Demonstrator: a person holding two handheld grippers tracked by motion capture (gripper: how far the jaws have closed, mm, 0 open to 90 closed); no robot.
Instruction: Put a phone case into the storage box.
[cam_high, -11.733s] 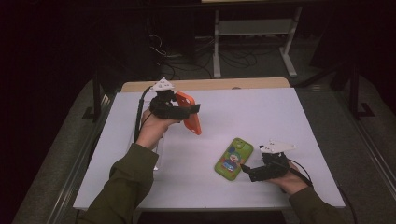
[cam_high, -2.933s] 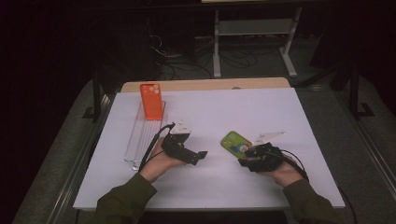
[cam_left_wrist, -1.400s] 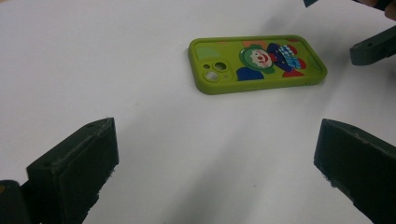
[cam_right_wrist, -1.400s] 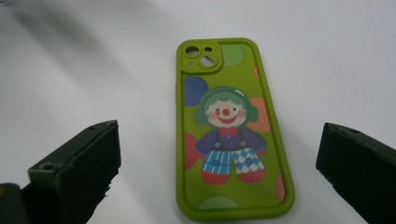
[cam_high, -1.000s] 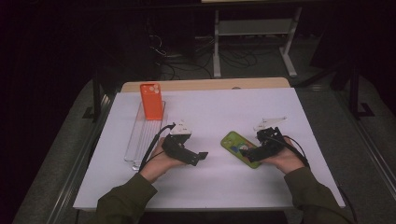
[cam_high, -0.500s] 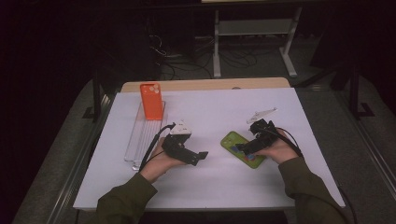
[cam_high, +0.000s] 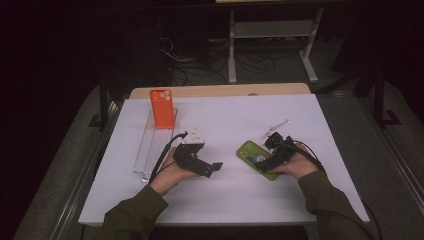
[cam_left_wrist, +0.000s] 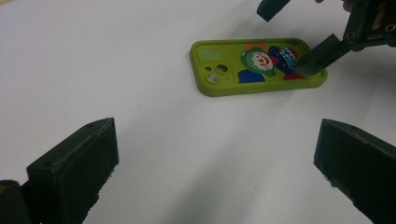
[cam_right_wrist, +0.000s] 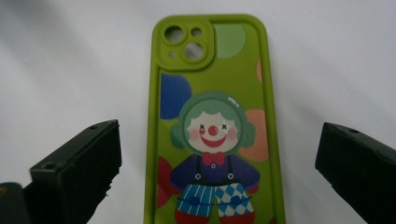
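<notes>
Green phone case (cam_high: 256, 158) is lying flat on the white table (cam_high: 240, 205), and the right gripper (cam_high: 268, 161) is hovering over its near end, jaws spread wide either side. Closing squarely on the edges looks next. Left gripper (cam_high: 216, 167) is idling open. Half a second ago the right sat slightly farther back. Beyond, an orange case (cam_high: 162, 108) is standing in a clear rack (cam_high: 148, 148).

Bare white tabletop (cam_high: 240, 117) lies open across the centre and far right. Along the left side, a clear plastic slotted rack (cam_high: 150, 150) with an orange phone case (cam_high: 162, 108) standing upright at its far end blocks passage. A lime-green clown-print phone case (cam_high: 252, 155) lies flat between the open jaws of the right gripper (cam_high: 270, 159); the left gripper (cam_high: 212, 169) rests near, apart.
</notes>
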